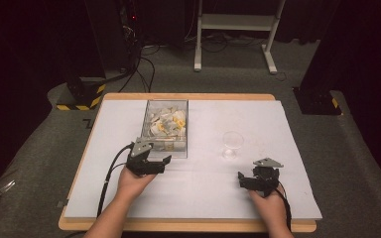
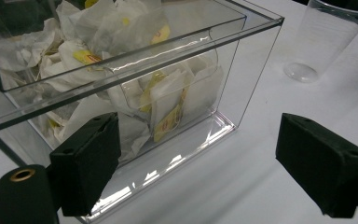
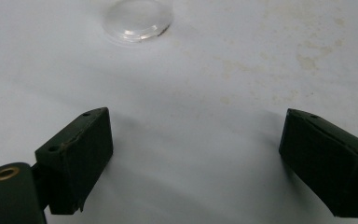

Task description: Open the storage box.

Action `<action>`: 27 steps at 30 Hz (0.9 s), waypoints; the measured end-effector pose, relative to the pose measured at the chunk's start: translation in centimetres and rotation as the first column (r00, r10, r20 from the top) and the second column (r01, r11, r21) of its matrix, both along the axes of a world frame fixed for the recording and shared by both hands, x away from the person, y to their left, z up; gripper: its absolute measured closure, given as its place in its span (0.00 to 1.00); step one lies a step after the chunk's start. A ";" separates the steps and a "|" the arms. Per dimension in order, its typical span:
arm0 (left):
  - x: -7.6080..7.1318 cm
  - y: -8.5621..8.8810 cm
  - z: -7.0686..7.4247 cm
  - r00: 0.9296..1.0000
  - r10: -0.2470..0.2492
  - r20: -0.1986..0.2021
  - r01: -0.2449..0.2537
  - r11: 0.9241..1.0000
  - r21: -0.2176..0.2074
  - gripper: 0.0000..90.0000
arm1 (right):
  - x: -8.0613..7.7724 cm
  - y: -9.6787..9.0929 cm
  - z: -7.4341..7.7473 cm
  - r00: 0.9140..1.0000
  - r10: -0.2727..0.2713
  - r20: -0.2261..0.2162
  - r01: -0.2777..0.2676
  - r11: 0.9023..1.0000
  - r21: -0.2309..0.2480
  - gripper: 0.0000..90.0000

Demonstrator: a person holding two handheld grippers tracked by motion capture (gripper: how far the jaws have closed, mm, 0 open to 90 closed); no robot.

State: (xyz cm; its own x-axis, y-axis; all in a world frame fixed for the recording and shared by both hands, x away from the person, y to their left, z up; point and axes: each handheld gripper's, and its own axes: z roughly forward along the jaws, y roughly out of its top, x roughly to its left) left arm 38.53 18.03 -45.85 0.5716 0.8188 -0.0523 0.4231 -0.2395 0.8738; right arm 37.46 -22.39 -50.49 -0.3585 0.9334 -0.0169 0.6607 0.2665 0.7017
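Inspection, table stn: white mat [image 1: 203, 198] on a wood-edged table [image 1: 178, 226], 2 handheld grippers in use. Left gripper [image 1: 155, 165] sits at the near corner of a clear plastic box [image 1: 165, 128], just beside its front wall; in the left gripper view its 2 black jaws stand spread wide w/ nothing between them, the box corner [image 2: 242, 70] directly ahead, no contact confirmed. Box is packed w/ white paper sachets [image 2: 168, 100], most likely tea bags, each w/ a yellow tag or label; red print shows on 1 label but is too small to read, no brand legible. Box stands upright on the mat, left of centre, open at top. Clear plastic cup [image 1: 232, 144] stands upright on the mat to the right of the box, apart from it, seemingly w/o contents. Right gripper [image 1: 256, 179] rests low over the mat near the front edge, near the cup on the person's side, not touching it; in the right gripper view its jaws are likewise spread wide over bare mat, cup base [image 3: 137, 18] ahead. Mat shows faint yellowish stains [image 3: 307, 58] right of the cup. Floor beyond table: black-and-yellow hazard tape [image 1: 79, 99] on a stand base, cables, white frame legs [image 1: 270, 54]. No other writing legible.
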 end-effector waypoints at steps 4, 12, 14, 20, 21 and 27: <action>0.3 -0.4 0.1 1.000 -0.003 0.004 0.003 1.000 0.005 0.16 | 0.0 0.0 0.0 1.000 0.000 0.000 0.000 1.000 0.000 0.11; 0.7 -0.8 0.0 1.000 0.004 0.016 -0.004 1.000 -0.010 0.16 | 0.0 0.0 0.0 1.000 0.000 0.000 0.000 1.000 0.000 0.11; 0.8 -0.9 -0.1 1.000 0.004 0.020 -0.004 1.000 -0.013 0.16 | 0.0 0.0 0.0 1.000 0.002 0.000 -0.002 1.000 -0.001 0.11; 1.0 -1.2 -0.3 0.999 0.017 0.031 -0.017 1.000 -0.022 0.16 | 0.0 0.0 0.0 1.000 0.002 0.000 -0.002 1.000 -0.002 0.11; 1.0 -1.3 -0.3 0.999 0.019 0.031 -0.018 1.000 -0.021 0.16 | 0.0 0.0 0.0 1.000 0.002 0.000 -0.002 1.000 -0.002 0.11; 1.1 -1.5 -0.5 0.998 0.032 0.050 -0.031 0.999 -0.020 0.17 | 0.0 0.0 0.0 1.000 0.002 0.000 -0.002 1.000 -0.001 0.11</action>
State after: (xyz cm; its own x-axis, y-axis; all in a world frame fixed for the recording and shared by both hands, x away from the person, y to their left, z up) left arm 39.62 16.57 -46.35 0.5482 0.8354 -0.0400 0.3850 -0.2096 0.8988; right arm 37.46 -22.42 -50.49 -0.3601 0.9327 -0.0184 0.6602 0.2687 0.7014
